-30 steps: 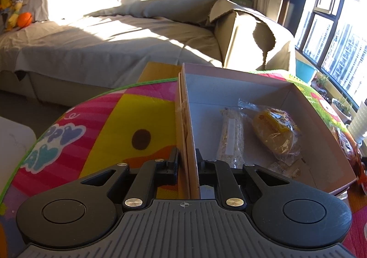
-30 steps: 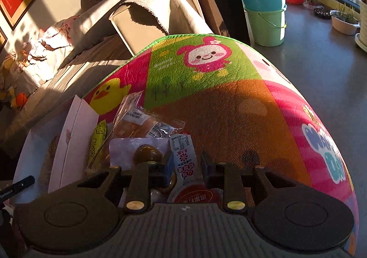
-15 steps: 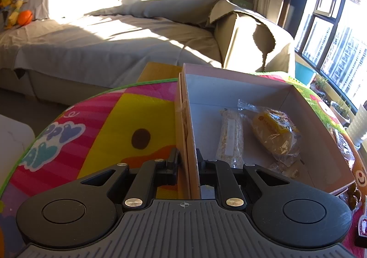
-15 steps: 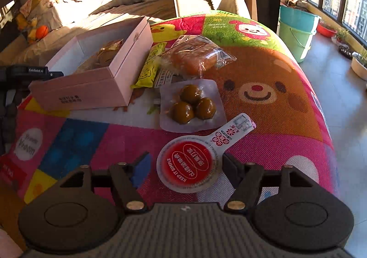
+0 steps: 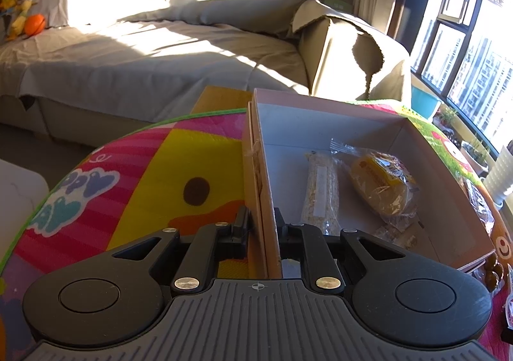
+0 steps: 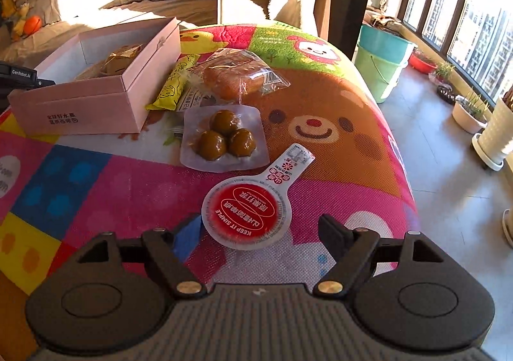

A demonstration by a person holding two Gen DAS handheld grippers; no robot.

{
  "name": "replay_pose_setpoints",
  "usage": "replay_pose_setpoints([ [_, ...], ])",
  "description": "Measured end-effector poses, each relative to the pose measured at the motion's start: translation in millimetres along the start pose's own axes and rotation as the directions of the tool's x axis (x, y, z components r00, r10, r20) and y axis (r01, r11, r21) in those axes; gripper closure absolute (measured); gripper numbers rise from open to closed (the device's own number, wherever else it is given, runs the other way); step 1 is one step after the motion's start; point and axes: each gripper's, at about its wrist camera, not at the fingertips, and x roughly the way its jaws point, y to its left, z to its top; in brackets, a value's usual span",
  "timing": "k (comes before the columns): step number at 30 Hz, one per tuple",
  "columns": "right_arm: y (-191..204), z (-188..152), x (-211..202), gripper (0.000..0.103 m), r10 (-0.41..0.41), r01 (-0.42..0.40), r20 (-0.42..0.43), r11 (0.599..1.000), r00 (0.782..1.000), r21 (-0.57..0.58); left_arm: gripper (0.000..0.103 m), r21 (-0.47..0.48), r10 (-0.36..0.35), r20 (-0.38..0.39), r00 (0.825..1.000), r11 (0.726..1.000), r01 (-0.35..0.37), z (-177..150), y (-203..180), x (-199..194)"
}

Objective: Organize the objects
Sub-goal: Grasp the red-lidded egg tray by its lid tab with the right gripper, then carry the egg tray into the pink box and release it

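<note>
My left gripper (image 5: 261, 223) is shut on the near wall of the pink box (image 5: 256, 175), which holds a grain bar (image 5: 320, 191) and a wrapped bun (image 5: 381, 187). In the right wrist view the pink box (image 6: 80, 104) stands at the left. My right gripper (image 6: 259, 229) is open and empty, just above the mat, with a round red-lidded cup (image 6: 247, 211) between its fingers. Beyond it lie a pack of three brown balls (image 6: 224, 138), a wrapped bun (image 6: 237, 75) and a yellow snack packet (image 6: 173, 86).
The colourful cartoon mat (image 6: 336, 123) covers the table, whose edge drops off at the right. A sofa (image 5: 144, 49) stands behind. Buckets (image 6: 381, 62) and plant pots (image 6: 471, 110) sit on the floor by the window.
My right gripper let go of the red-lidded cup, opened wide and pulled back and up, so the whole spread of snacks shows. My left gripper stayed shut on the box wall.
</note>
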Motion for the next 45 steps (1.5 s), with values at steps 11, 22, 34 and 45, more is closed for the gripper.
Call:
replay_pose_setpoints([
  [11, 11, 11, 10, 0.042, 0.025, -0.025, -0.009, 1.000, 1.000, 0.003, 0.088, 0.014, 0.005, 0.003, 1.000, 1.000, -0.005, 0, 0, 0],
  [22, 41, 79, -84, 0.042, 0.182, -0.166, 0.321, 0.983, 0.929, -0.078, 0.088, 0.003, -0.007, 0.001, 1.000, 1.000, 0.007, 0, 3, 1],
  [34, 140, 132, -52, 0.042, 0.370, -0.281, 0.403, 0.923, 0.837, -0.263, 0.087, 0.003, -0.018, -0.006, 1.000, 1.000, 0.018, -1, 5, -1],
  [45, 166, 129, -1, 0.042, 0.365, -0.297, 0.275, 0.919, 0.889, -0.260, 0.087, -0.001, -0.019, -0.005, 1.000, 1.000, 0.019, 0, 4, -1],
])
